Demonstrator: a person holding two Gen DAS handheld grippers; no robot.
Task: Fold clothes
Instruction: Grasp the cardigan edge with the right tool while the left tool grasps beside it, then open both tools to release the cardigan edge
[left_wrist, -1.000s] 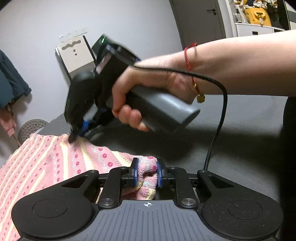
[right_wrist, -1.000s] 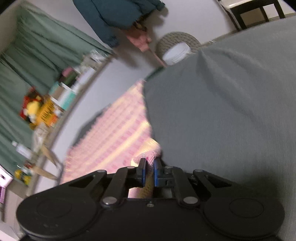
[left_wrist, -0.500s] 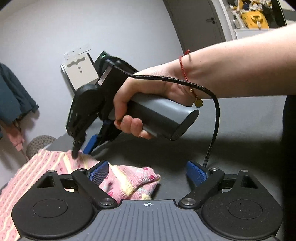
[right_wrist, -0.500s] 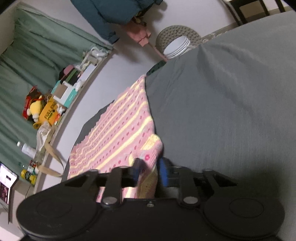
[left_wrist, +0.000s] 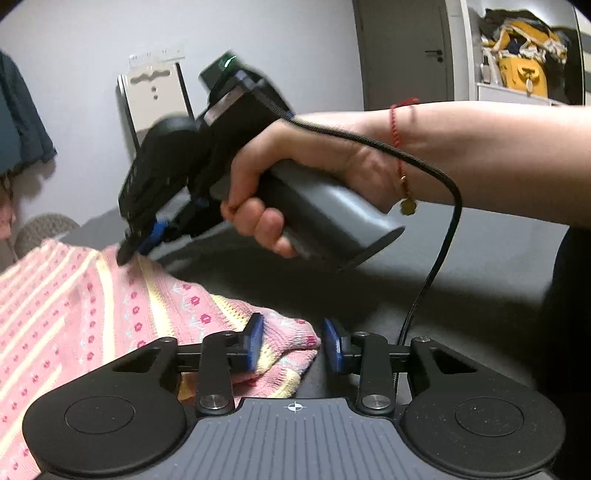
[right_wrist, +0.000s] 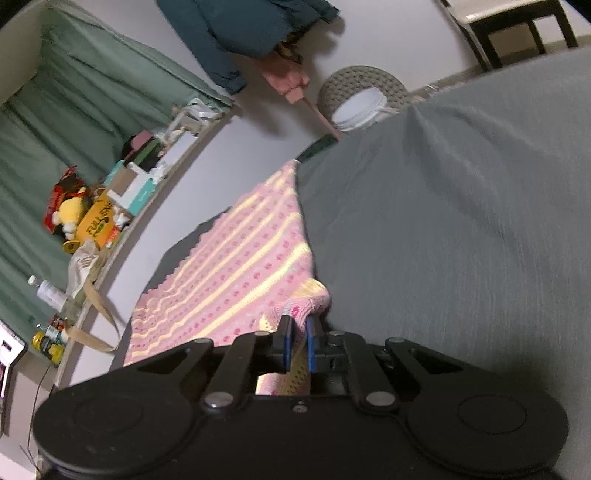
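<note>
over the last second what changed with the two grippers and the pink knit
The left gripper let go of the pink knit, opened wide, and is now partly closed around the corner without clamping. The right gripper loosened briefly, then pinched the cloth again. The knit stayed on the grey cover.

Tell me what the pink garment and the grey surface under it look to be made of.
Pink garment: knitted yarn, likely wool or acrylic; visible stitch rows, yellow stripes and a scalloped edge. Grey surface: matte woven cloth, probably a sheet; it shows soft creases.
</note>
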